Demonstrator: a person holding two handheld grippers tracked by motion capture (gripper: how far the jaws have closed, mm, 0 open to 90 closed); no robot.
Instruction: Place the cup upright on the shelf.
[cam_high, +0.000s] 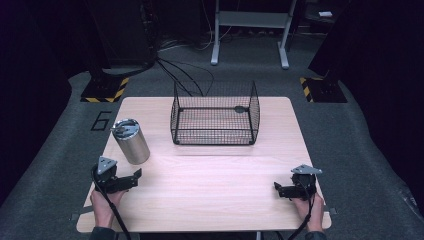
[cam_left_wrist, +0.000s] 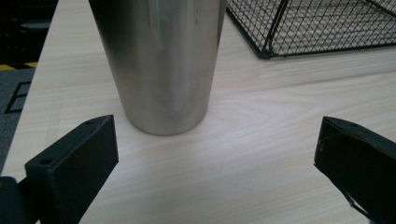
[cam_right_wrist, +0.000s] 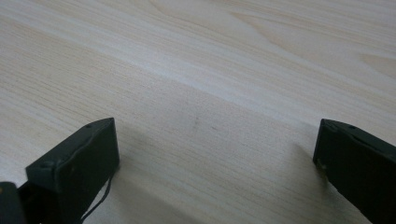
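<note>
A steel tumbler (cam_high: 131, 141) with a dark lid stands upright on the left part of the light wooden table (cam_high: 210, 195). My left gripper (cam_high: 134, 177) is open just in front of it, jaws wide apart and nothing between them. In the left gripper view the tumbler (cam_left_wrist: 161, 65) rises close ahead, a little left of the middle of the left gripper (cam_left_wrist: 215, 140). A black wire basket (cam_high: 215, 116) sits at the table's far middle. My right gripper (cam_high: 278, 189) rests open near the front right corner. In the right gripper view, bare wood lies between the right gripper's (cam_right_wrist: 215, 140) jaws.
A corner of the wire basket (cam_left_wrist: 308, 25) appears at the upper right of the left gripper view. Beyond the table are a grey floor with cables (cam_high: 182, 75), a white stand (cam_high: 250, 30) and hazard-striped bases (cam_high: 106, 90).
</note>
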